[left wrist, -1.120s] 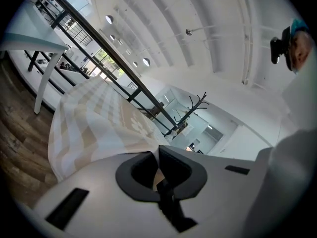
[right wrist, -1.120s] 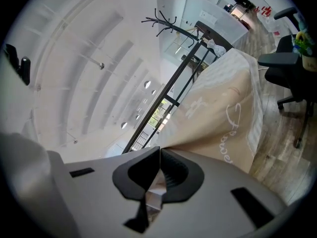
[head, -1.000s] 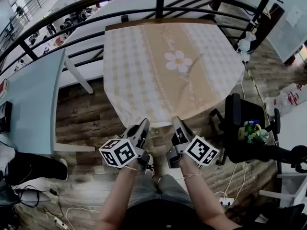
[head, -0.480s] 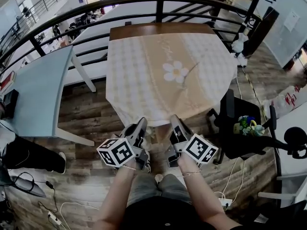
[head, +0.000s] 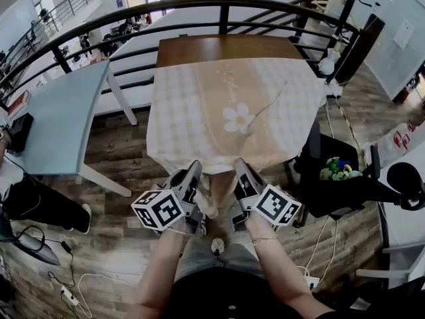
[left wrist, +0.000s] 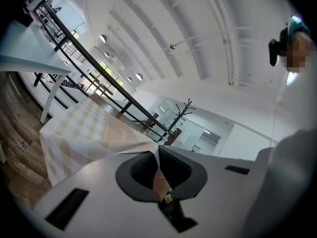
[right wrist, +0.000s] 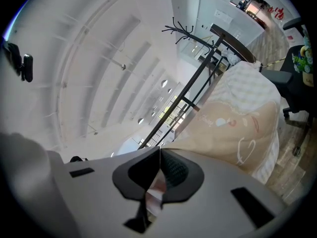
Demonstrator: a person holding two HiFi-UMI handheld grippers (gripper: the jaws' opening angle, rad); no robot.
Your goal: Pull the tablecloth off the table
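Observation:
A beige checked tablecloth (head: 226, 111) with a daisy print covers most of a wooden table (head: 226, 48), whose far strip is bare wood. The cloth's near hem hangs over the table edge toward me. My left gripper (head: 191, 173) is shut on that hem left of centre. My right gripper (head: 239, 170) is shut on it a hand's width to the right. In the left gripper view the tablecloth (left wrist: 84, 128) runs straight into the left gripper's (left wrist: 157, 150) closed tips. The right gripper view shows the tablecloth (right wrist: 233, 128) draping away from the right gripper's (right wrist: 159, 150) closed tips.
A black railing (head: 219, 8) curves behind the table. A pale blue table (head: 53, 125) stands at the left. A black office chair (head: 332, 178) with a flower bundle (head: 339, 168) is close at the right. Cables (head: 73, 284) lie on the wood floor.
The cloth has slid toward me: the bare wooden strip at the table's far end has grown wider and the daisy sits nearer. Both grippers stay shut on the hem.

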